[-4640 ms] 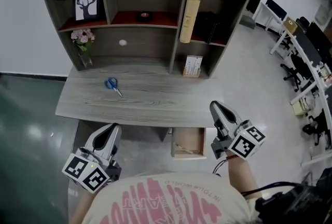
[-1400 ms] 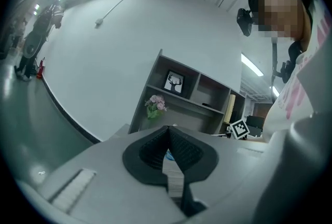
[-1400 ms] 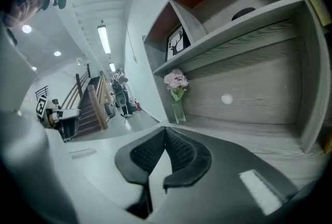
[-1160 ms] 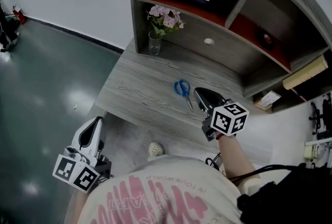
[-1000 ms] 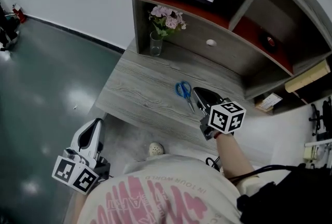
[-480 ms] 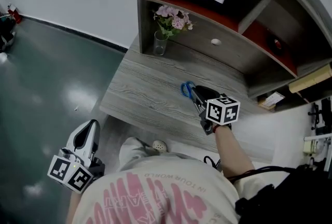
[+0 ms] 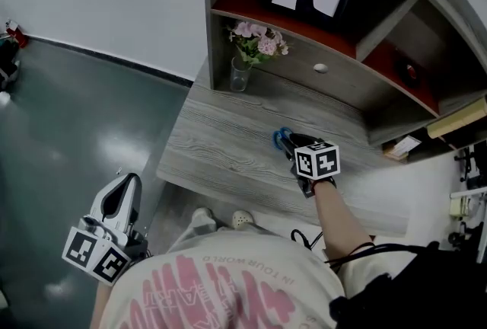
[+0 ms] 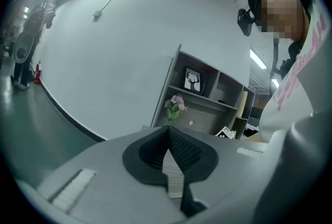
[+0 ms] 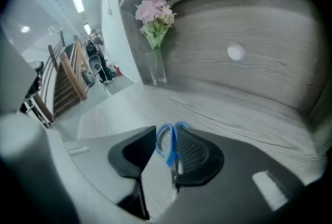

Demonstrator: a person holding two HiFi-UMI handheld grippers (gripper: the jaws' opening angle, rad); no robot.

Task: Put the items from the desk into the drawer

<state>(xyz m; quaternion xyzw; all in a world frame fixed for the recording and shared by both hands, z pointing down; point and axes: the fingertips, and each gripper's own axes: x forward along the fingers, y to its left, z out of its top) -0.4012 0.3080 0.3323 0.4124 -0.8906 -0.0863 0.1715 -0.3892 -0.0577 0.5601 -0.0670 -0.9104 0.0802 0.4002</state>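
Head view: blue scissors point(image 7: 282, 138) lie mid-tabletop point(image 7: 221, 145), at 11 o'clock from the right hand-held gripper point(image 7: 293, 148). Right gripper view: its jaws, just opening, stand apart around the scissors' handles. Left gripper view: left hand-held gripper point(image 8: 168, 132) jaws together, empty.

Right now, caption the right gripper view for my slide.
Right gripper, jaws just opening, straddles blue scissors on the desk.

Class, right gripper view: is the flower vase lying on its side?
No, the vase stands upright on the desk, flowers pointing up.
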